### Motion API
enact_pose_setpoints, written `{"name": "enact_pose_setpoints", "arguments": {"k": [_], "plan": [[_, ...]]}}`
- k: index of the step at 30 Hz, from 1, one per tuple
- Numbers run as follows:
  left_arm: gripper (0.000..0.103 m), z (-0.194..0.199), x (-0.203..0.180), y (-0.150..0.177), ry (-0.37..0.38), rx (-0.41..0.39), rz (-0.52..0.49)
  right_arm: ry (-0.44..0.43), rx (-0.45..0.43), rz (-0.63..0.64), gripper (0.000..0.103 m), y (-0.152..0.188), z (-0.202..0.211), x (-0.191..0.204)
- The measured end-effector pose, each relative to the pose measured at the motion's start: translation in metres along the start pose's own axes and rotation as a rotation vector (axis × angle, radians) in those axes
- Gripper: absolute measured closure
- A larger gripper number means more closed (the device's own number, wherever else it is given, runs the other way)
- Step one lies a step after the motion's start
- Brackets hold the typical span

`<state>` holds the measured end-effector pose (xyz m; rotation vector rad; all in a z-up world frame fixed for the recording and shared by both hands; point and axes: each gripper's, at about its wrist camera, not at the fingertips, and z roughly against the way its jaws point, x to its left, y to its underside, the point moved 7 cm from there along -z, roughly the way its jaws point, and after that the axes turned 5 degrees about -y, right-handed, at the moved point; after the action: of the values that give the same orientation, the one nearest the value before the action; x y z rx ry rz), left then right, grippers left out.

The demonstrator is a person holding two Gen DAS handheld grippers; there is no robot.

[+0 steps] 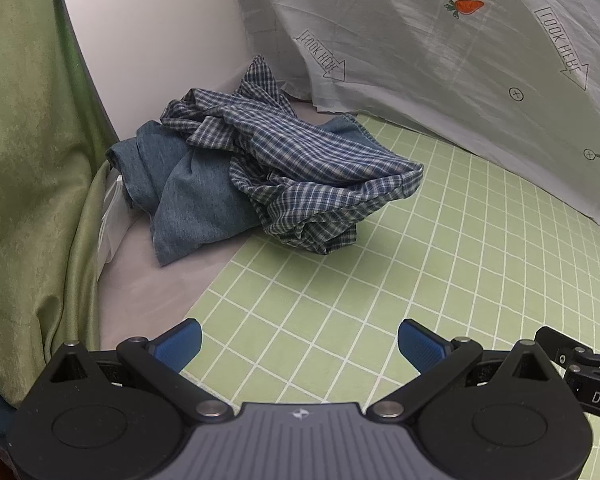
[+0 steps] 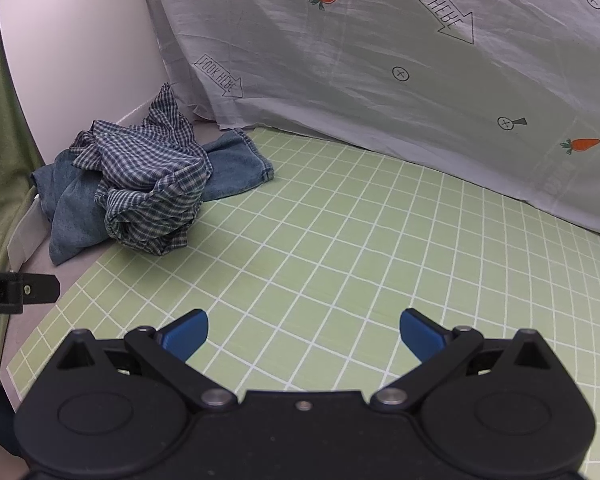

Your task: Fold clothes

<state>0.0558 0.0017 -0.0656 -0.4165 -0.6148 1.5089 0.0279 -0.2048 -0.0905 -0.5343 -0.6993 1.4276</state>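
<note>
A crumpled blue-and-white checked shirt (image 1: 300,168) lies heaped on a blue denim garment (image 1: 192,204) at the far left of the green gridded mat (image 1: 440,260). The right wrist view shows the same checked shirt (image 2: 152,188) and denim garment (image 2: 236,168) at the mat's far left corner. My left gripper (image 1: 299,344) hovers open over the mat's near edge, well short of the pile, nothing between its blue fingers. My right gripper (image 2: 304,334) is open too, above bare mat to the right of the pile. Part of the right gripper (image 1: 580,356) shows at the left view's right edge.
A pale sheet (image 2: 380,60) printed with carrots and arrows hangs behind the mat. A white panel (image 1: 148,40) stands behind the pile. A green curtain (image 1: 32,168) hangs at the left. Grey surface (image 1: 152,284) borders the mat's left side.
</note>
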Motion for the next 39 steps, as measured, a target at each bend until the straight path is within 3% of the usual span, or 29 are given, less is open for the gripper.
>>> {"name": "enact_pose_setpoints", "arguments": {"k": [10,17,21,24,25,26,27,28,29,31,34,36,39], "plan": [[0.000,-0.032,0.020,-0.013,-0.035,0.070,0.031,-0.012,0.017,0.020,0.000,-0.027,-0.031,0.013],[0.000,-0.082,0.054,-0.063,-0.047,0.074,0.078,-0.046,-0.031,0.082,0.000,-0.089,-0.084,0.058],[0.002,-0.119,0.067,-0.095,-0.021,0.078,0.132,-0.117,-0.022,0.102,0.001,-0.116,-0.130,0.095],[0.013,-0.140,0.069,-0.107,0.003,0.095,0.151,-0.176,0.035,0.103,0.017,-0.119,-0.165,0.115],[0.017,-0.146,0.068,-0.109,0.012,0.101,0.164,-0.190,0.062,0.099,0.028,-0.117,-0.174,0.120],[0.029,-0.150,0.068,-0.110,0.024,0.107,0.177,-0.212,0.086,0.093,0.046,-0.116,-0.181,0.123],[0.039,-0.153,0.066,-0.109,0.040,0.113,0.192,-0.247,0.103,0.084,0.056,-0.113,-0.185,0.125],[0.044,-0.155,0.065,-0.109,0.055,0.119,0.206,-0.284,0.114,0.075,0.078,-0.110,-0.186,0.125],[0.053,-0.155,0.063,-0.109,0.067,0.121,0.213,-0.298,0.112,0.076,0.094,-0.108,-0.185,0.123],[0.060,-0.152,0.056,-0.106,0.084,0.118,0.211,-0.316,0.073,0.084,0.097,-0.104,-0.173,0.118],[0.060,-0.138,0.045,-0.099,0.085,0.109,0.174,-0.298,0.023,0.057,0.099,-0.101,-0.143,0.097],[0.060,-0.125,0.035,-0.091,0.095,0.104,0.160,-0.262,-0.003,0.033,0.099,-0.100,-0.119,0.075],[0.060,-0.102,0.017,-0.077,0.115,0.097,0.123,-0.157,0.017,-0.014,0.100,-0.059,-0.080,0.026]]}}
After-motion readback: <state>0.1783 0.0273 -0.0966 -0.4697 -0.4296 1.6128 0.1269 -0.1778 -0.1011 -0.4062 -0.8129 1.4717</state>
